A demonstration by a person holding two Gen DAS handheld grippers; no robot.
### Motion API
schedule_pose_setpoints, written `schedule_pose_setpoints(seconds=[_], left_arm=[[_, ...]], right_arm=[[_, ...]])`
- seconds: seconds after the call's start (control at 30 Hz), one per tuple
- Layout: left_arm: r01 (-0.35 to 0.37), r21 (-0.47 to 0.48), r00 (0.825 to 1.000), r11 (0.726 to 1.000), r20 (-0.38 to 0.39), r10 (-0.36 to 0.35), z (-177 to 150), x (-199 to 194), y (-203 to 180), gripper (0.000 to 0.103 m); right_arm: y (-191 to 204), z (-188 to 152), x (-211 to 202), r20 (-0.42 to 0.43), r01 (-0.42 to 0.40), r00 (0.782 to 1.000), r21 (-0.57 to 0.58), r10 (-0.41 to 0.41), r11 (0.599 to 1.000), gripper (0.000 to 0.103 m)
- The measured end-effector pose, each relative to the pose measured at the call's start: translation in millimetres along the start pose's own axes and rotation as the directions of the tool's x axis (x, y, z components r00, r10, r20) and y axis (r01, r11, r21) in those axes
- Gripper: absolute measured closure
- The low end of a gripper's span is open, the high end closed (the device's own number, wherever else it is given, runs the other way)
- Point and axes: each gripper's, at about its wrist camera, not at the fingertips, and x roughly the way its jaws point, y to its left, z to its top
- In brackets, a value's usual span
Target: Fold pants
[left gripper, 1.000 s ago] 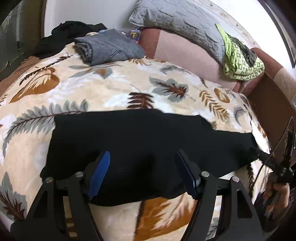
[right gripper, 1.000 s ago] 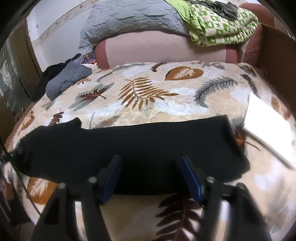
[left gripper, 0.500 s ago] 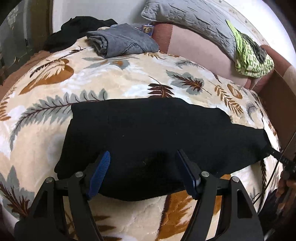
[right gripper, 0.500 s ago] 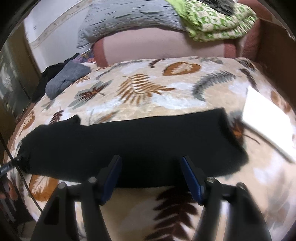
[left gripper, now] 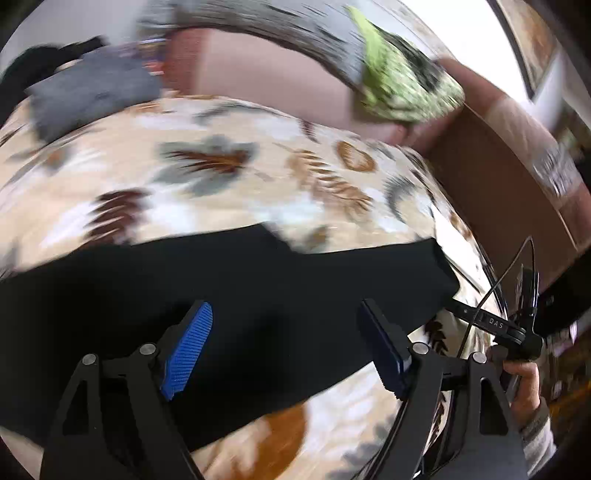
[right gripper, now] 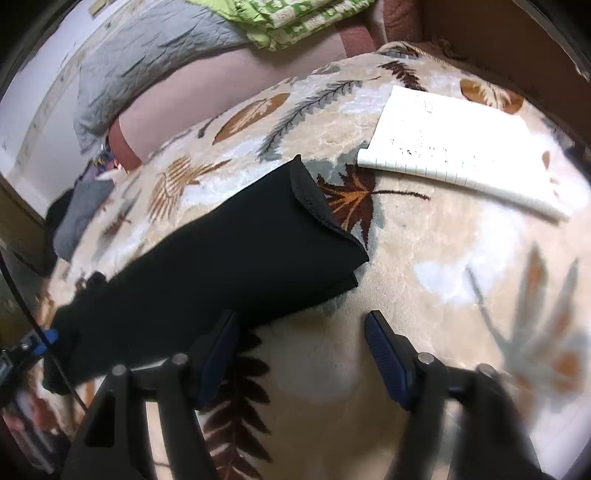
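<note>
Readable text: "DAS" in pale letters on the black finger of the right gripper (left gripper: 491,325), seen from the left wrist view; a hand (left gripper: 524,384) in a ribbed cuff holds it. The lined paper sheet (right gripper: 454,147) carries small print, too small to read. Black pants (right gripper: 236,258) lie flat on the plush leaf-print blanket (right gripper: 461,266), folded into a long strip, matte knit with a stitched hem; long axis runs lower-left to upper-right in the right wrist view, hem end toward the paper but apart from it. In the left wrist view the pants (left gripper: 236,295) span left-right, heavy motion blur. Left gripper (left gripper: 284,347): jaws wide and opening, ribbed blue pads over the black fabric, not pinching it. Right gripper (right gripper: 299,354): jaws wide and opening, bare blanket between them; left pad sits at the strip's near edge, contact unclear. Behind: folded grey jeans (right gripper: 79,218), quilted grey pillow (right gripper: 147,62), green patterned cloth (right gripper: 288,18), pink-brown bolster (left gripper: 266,81).
</note>
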Motion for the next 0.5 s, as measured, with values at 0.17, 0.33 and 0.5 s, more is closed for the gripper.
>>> schedule_pose_setpoints(seconds=[0.17, 0.33, 0.5], left_arm=[[0.088, 0.136, 0.994, 0.987, -0.072, -0.079, 32.5, 48.3, -47.5, 0.022], [0.182, 0.240, 0.975, 0.953, -0.171, -0.143, 63.3, 95.2, -95.5, 0.022], [0.271, 0.301, 0.945, 0.914, -0.266, -0.192, 81.9, 142.3, -142.4, 0.022]], right_arm=[[-6.1, 2.0, 1.4, 0.022, -0.035, 0.999, 0.019, 0.035, 0.999, 0.031], [-10.3, 1.1, 3.6, 0.054, -0.094, 0.994, 0.042, 0.092, 0.995, 0.022], [-3.6, -0.1, 6.9, 0.067, -0.103, 0.993, 0.016, 0.102, 0.995, 0.018]])
